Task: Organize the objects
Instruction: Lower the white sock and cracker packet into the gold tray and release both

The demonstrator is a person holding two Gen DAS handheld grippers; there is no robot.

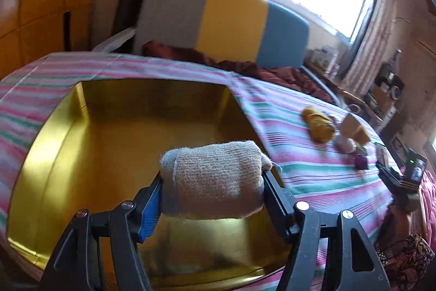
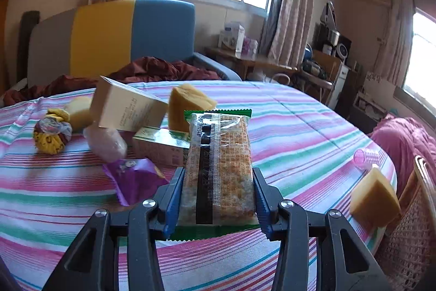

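My left gripper [image 1: 212, 182] is shut on a rolled beige cloth [image 1: 215, 176] and holds it above the open gold box [image 1: 49, 154] on the striped bed cover. My right gripper [image 2: 218, 192] is shut on a green-edged snack packet [image 2: 220, 168] and holds it above the bed. Behind the packet lie a beige carton [image 2: 125, 108], a green box [image 2: 160, 146], a yellow sponge wedge [image 2: 188, 105], a purple wrapper [image 2: 136, 176], a pink bag [image 2: 106, 141] and a yellow rolled sock [image 2: 51, 138]. The right gripper also shows in the left wrist view [image 1: 403, 176].
The striped bed cover [image 2: 299, 127] carries another sponge wedge [image 2: 373, 198] and a pink hair roller [image 2: 366, 157] near its right edge. A wicker chair [image 2: 414, 236] stands at the right. A grey, yellow and blue headboard [image 1: 223, 21] and a maroon blanket [image 2: 152, 70] lie at the far end.
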